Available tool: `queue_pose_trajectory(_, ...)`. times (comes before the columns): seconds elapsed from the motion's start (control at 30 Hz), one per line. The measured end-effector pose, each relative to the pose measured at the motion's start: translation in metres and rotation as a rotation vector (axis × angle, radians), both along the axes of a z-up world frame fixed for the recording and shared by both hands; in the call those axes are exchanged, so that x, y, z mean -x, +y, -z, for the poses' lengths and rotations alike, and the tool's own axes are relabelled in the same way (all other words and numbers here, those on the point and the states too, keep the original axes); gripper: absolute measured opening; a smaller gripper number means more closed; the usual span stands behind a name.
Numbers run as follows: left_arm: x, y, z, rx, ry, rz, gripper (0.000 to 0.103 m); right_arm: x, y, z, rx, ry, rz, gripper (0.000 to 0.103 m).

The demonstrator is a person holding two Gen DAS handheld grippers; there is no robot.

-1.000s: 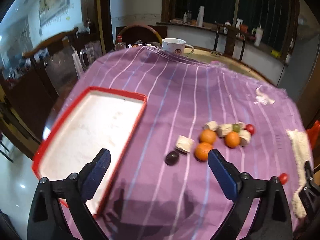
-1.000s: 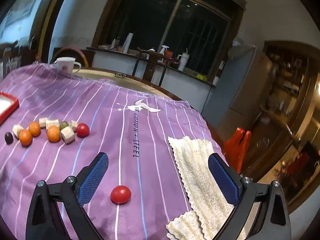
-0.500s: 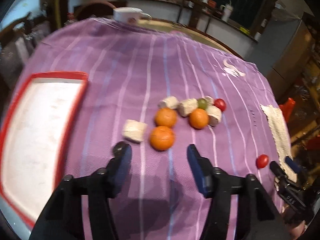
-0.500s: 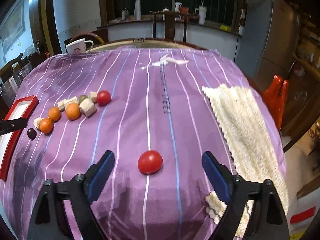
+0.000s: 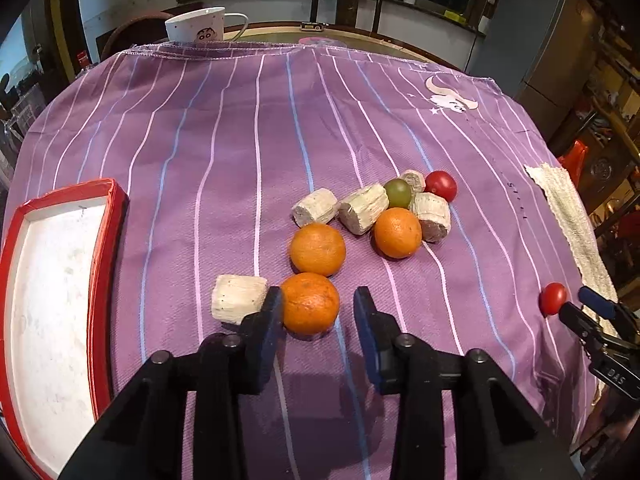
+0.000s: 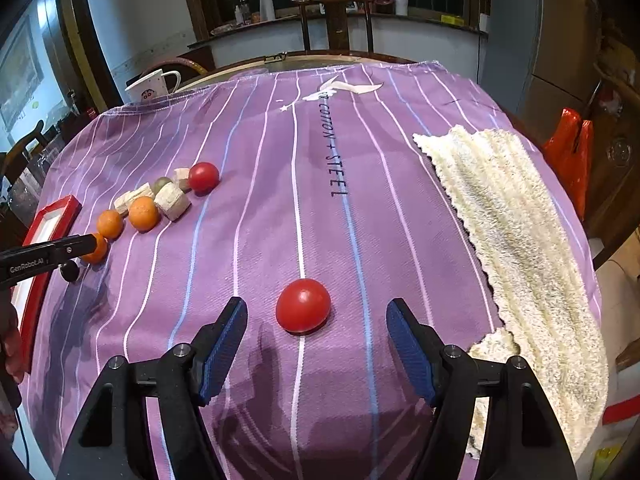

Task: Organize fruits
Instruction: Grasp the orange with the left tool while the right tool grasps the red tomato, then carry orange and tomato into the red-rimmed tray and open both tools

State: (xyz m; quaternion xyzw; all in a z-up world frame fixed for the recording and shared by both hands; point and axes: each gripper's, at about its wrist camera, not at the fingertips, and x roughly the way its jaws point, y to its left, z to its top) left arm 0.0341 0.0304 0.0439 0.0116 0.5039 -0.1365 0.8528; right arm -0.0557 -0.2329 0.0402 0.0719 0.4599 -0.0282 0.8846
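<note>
Left claw (image 5: pixel 316 306) closing around nearest orange (image 5: pixel 310 303), right of tray (image 5: pixel 56 300), right pad clear; right claw (image 6: pixel 316 332) spread behind tomato (image 6: pixel 303 305); risk: round fruit rolls from uneven contact.

I see both views sharp and evenly lit from overhead, with soft shadows on the purple cloth (image 5: pixel 248 152) at lower centre. Fisheye bending and dark vignetting mark the corners; the background stays dim.

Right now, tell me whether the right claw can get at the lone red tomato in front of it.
Probably yes. The right claw has just been closing, and the lone red tomato sits just ahead of its tips, untouched. Only bare purple cloth lies around it; the towel stays off to the side.
</note>
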Motion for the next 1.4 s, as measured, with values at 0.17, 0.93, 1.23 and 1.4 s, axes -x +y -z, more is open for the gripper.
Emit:
queue_pose_trajectory(0.17, -0.005, 0.001, 0.004, -0.023, -0.004, -0.002, 0.035, -0.010, 0.004, 0.007, -0.018, 0.025, -0.017, 0.077)
queue_pose_trajectory(0.93, 0.023, 0.008, -0.008, 0.008, -0.059, -0.032, 0.030, -0.017, 0.003, 0.017, -0.078, 0.074, -0.025, 0.034)
queue_pose_trajectory(1.23, 0.041, 0.060, -0.036, 0.101, -0.089, -0.082, 0.030, -0.015, 0.043, -0.011, -0.090, 0.029, -0.072, 0.034)
queue_pose_trajectory(1.4, 0.039, 0.112, -0.043, 0.125, -0.091, -0.142, 0.030, -0.019, 0.090, -0.026, -0.087, 0.007, -0.129, 0.034)
